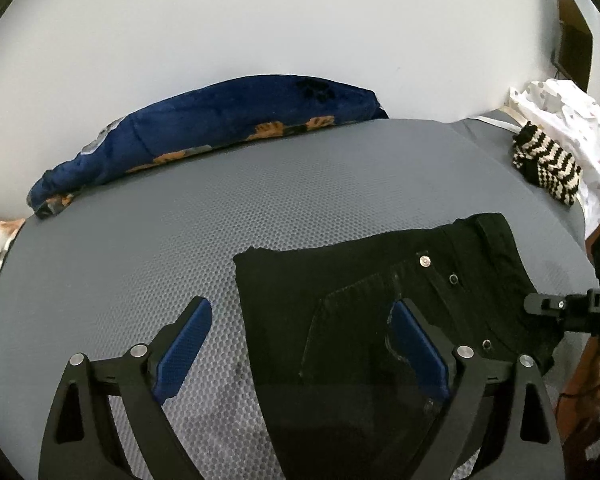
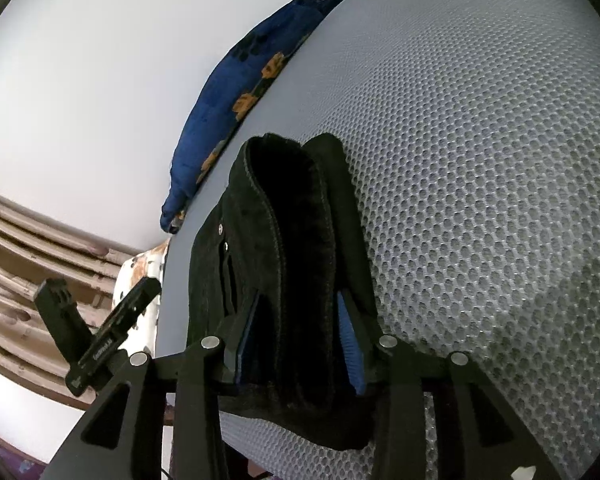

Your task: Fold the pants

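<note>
Pants [image 1: 380, 300], black, lie folded on grey mesh mattress [image 1: 140, 240], near its front edge. Right gripper [image 2: 300, 320] clamped on bunched waistband; left gripper [image 1: 300, 340] jaws apart, straddling pants' left edge. Risk: thick bundle slips from right jaws, fold collapses.

Left wrist cam sits low over the grey mesh surface [image 1: 148, 240], faces the white wall [image 1: 260, 20], mid range. Right wrist cam is rolled, very close to the black pants [image 2: 300, 240], surface filling frame right. Shared: pants, blue blanket [image 1: 220, 120] at the wall, mesh surface.
</note>
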Tool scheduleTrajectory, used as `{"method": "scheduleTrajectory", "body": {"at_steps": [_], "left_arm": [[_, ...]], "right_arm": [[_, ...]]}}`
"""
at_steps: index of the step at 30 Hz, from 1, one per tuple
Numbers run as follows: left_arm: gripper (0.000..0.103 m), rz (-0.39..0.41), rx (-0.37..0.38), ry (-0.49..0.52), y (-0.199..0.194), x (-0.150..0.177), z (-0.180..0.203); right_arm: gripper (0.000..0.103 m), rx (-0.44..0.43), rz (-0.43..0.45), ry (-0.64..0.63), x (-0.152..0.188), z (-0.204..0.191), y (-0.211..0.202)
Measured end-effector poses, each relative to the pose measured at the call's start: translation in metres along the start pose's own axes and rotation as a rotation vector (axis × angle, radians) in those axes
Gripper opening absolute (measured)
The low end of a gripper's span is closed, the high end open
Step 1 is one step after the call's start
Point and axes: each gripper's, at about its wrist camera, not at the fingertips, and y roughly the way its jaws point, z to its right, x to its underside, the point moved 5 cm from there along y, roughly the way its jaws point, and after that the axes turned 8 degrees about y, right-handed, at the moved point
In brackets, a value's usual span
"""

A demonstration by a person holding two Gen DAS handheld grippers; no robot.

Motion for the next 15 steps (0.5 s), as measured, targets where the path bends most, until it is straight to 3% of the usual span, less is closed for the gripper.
{"method": "scheduleTrajectory", "body": {"at_steps": [6, 9, 12, 15], "left_arm": [[0.094, -0.011, -0.009, 0.010, -0.001, 0.004, 0.005], [0.094, -0.021, -0.026, 0.020, 0.001, 0.007, 0.006], [0.094, -0.028, -0.047, 0.013, 0.002, 0.010, 0.003], [0.094, -0.033, -0.040, -0.060, 0.003, 0.019, -0.014]], "right_arm": [[0.040, -0.009, 0.038, 0.031, -0.003, 0.010, -0.017], [0.062, 0.022, 0.087, 0.049, -0.007, 0.020, -0.029], [0.061, 0.011, 0.134, 0.084, -0.010, 0.032, -0.044], [0.062, 0.006, 0.183, 0.093, -0.013, 0.036, -0.058]]}}
